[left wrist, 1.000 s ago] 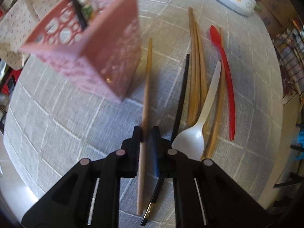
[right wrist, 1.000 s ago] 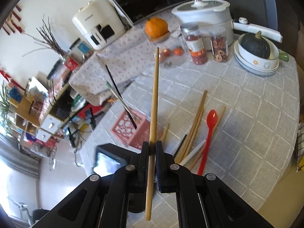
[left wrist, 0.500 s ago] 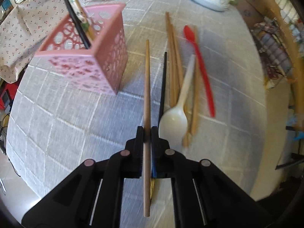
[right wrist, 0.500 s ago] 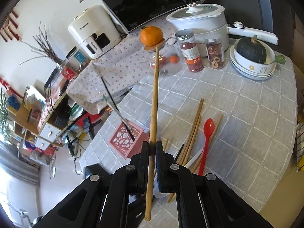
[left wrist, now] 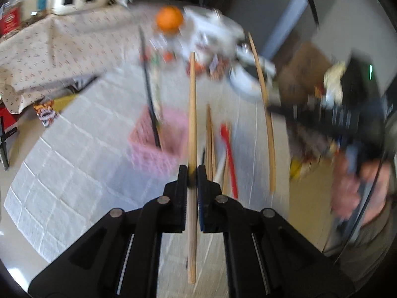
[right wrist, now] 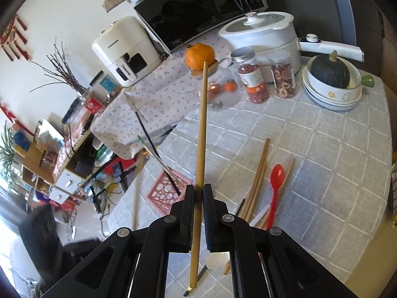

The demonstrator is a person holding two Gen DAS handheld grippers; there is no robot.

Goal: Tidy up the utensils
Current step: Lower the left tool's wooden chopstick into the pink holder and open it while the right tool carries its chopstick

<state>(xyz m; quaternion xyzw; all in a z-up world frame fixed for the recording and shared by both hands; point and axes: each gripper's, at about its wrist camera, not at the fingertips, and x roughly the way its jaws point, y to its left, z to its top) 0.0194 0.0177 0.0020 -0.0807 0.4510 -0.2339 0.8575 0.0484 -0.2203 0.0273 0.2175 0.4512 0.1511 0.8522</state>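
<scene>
My left gripper (left wrist: 192, 173) is shut on a wooden chopstick (left wrist: 192, 114), held in the air above the grey checked table; this view is blurred. Just left of it stands the pink basket (left wrist: 158, 144) with a black chopstick (left wrist: 148, 94) leaning in it. My right gripper (right wrist: 198, 193) is shut on another wooden chopstick (right wrist: 202, 129), which also shows in the left wrist view (left wrist: 263, 104). On the cloth lie several wooden chopsticks (right wrist: 258, 181), a red spoon (right wrist: 275, 188), a black chopstick (right wrist: 239, 206) and a white spoon (right wrist: 218, 260), partly hidden by my fingers.
At the table's far side stand a white pot (right wrist: 260, 34), two jars (right wrist: 250, 77), stacked bowls with a dark squash (right wrist: 332, 84) and an orange on a glass jar (right wrist: 198, 54). A person's hand (left wrist: 354, 191) shows at right. The table edge (right wrist: 367, 255) is near right.
My left gripper has risen from the table with the wooden chopstick and tilted up, so the basket and utensils look farther away. The right gripper has stayed almost still with its chopstick.
</scene>
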